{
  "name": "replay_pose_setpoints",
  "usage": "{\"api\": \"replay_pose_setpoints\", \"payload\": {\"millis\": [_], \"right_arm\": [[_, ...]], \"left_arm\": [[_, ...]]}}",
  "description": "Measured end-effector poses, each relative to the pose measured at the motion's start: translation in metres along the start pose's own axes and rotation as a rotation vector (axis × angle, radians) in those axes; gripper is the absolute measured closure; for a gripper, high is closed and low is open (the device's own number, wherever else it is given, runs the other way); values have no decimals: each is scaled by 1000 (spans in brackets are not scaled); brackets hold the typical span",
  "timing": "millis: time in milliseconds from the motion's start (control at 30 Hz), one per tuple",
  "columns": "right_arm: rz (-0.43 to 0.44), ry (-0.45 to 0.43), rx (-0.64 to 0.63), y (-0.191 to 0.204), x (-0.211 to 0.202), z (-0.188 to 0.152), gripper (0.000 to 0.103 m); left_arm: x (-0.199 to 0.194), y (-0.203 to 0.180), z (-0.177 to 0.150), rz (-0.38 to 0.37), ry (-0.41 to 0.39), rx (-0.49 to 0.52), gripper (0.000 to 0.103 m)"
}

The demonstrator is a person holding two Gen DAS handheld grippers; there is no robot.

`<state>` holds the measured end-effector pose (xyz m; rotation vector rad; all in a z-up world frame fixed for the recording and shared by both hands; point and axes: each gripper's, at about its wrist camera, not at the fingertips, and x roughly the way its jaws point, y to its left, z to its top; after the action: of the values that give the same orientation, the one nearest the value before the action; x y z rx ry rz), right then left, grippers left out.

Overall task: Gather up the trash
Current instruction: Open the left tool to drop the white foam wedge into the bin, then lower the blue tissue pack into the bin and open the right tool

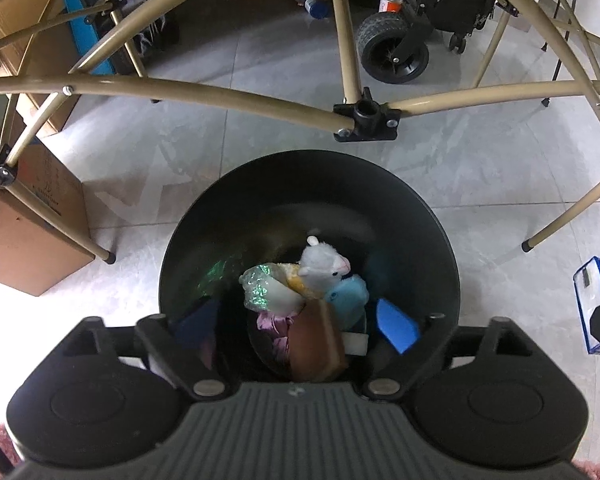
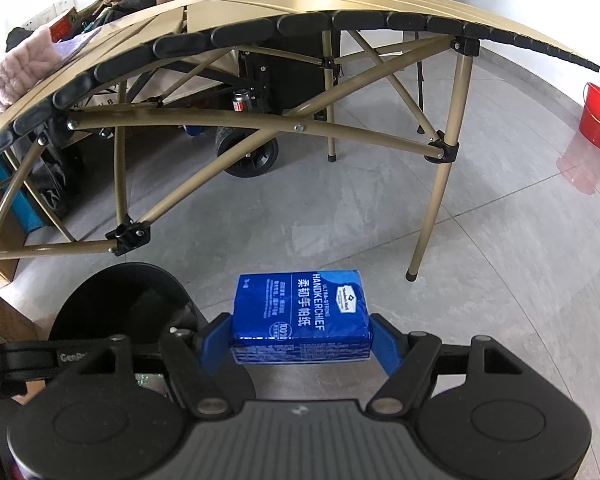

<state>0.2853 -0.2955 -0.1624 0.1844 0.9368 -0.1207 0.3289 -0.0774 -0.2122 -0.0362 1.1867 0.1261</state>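
Currently the left gripper (image 1: 296, 326) hangs over the bin (image 1: 204, 216), jaws apart, pads touching nothing; a brown item (image 1: 316, 344) sits between them, blurred, seemingly dropping among the plush (image 1: 324, 268) and wrappers inside; the right gripper (image 2: 300, 344) is clamped on a blue tissue pack (image 2: 300, 312), held just right of the bin's rim, presumably next for disposal.

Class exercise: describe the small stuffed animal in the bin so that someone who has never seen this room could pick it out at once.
Find the round black bin on the grey tiled floor, beside the tan folding table's legs. Look down into the heap at its bottom. The stuffed animal lies on top: pale grey-white and fluffy with a pink snout, unlike the shiny crumpled wrapper on one side of it and the light blue item on the other.
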Motion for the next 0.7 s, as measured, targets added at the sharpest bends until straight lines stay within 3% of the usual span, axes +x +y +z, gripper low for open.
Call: {"api": "replay_pose_setpoints", "payload": {"millis": [33,300,700], "right_arm": [[0,0,-1,0,0,0,31],[6,5,-2,1,1,-1,31],[78,15,-46,22,3,-6,31]], "left_arm": [[0,1,0,3,-4,0,3],[-3,2,0,8,-14,4,2],[-27,32,-2,9,-95,18,1]]}}
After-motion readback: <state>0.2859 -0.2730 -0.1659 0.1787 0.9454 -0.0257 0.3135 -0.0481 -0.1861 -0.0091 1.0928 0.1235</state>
